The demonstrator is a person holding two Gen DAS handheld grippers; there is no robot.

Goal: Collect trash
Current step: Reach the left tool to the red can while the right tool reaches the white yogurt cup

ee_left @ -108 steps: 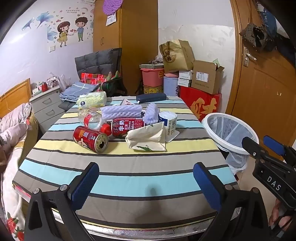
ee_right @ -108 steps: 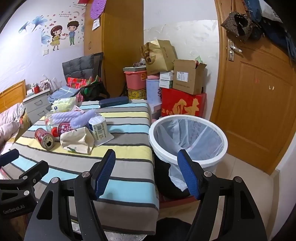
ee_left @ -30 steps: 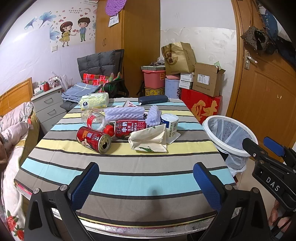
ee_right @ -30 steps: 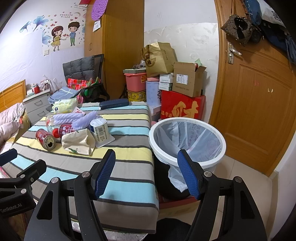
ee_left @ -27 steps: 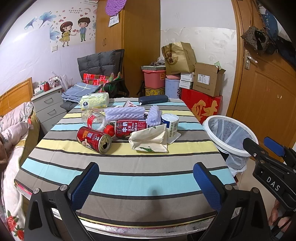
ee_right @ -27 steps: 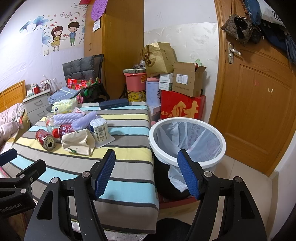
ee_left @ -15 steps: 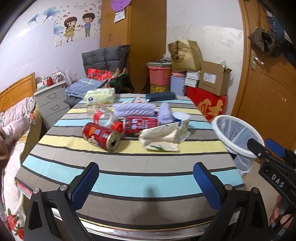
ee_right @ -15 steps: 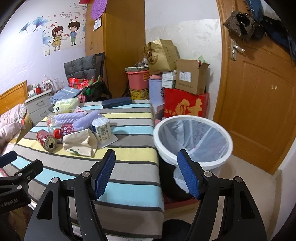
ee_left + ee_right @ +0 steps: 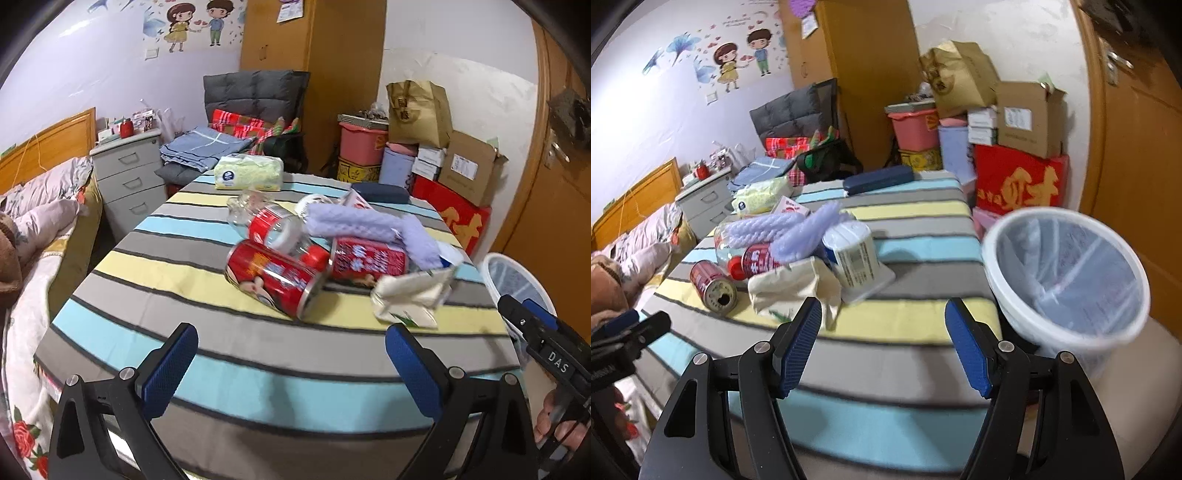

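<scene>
Trash sits in a heap mid-desk on the striped cloth of the desk (image 9: 155, 266). Nearest the L gripper (image 9: 291, 363) lies a red can (image 9: 273, 282) on its side, open end facing fwd-right. Behind it, touching, a clear bottle (image 9: 273, 227) w/ red label and red cap, plus a 2nd red can (image 9: 367, 260) lying sideways. Purple foam wrap (image 9: 369, 229) is draped over both. A crumpled beige paper bag (image 9: 412, 293) lies right of the cans. In the R wrist view a white paper cup (image 9: 855, 256) stands upside down on a flat lid, just behind the bag and touching the foam.

L gripper: jaws spread wide, nothing between them, hovering over the near desk edge, roughly in line w/ the first can. R gripper (image 9: 882, 347): jaws also wide apart and empty, over the desk's near right part; its left finger overlaps the bag's edge in view, contact can't be told.

White bin (image 9: 1067, 277) w/ clear liner stands on the floor just off the desk's right side. Far end of desk: a green tissue pack (image 9: 249, 172) and a dark blue case (image 9: 879, 180), well apart from the heap. Frames are a bit blurred.
</scene>
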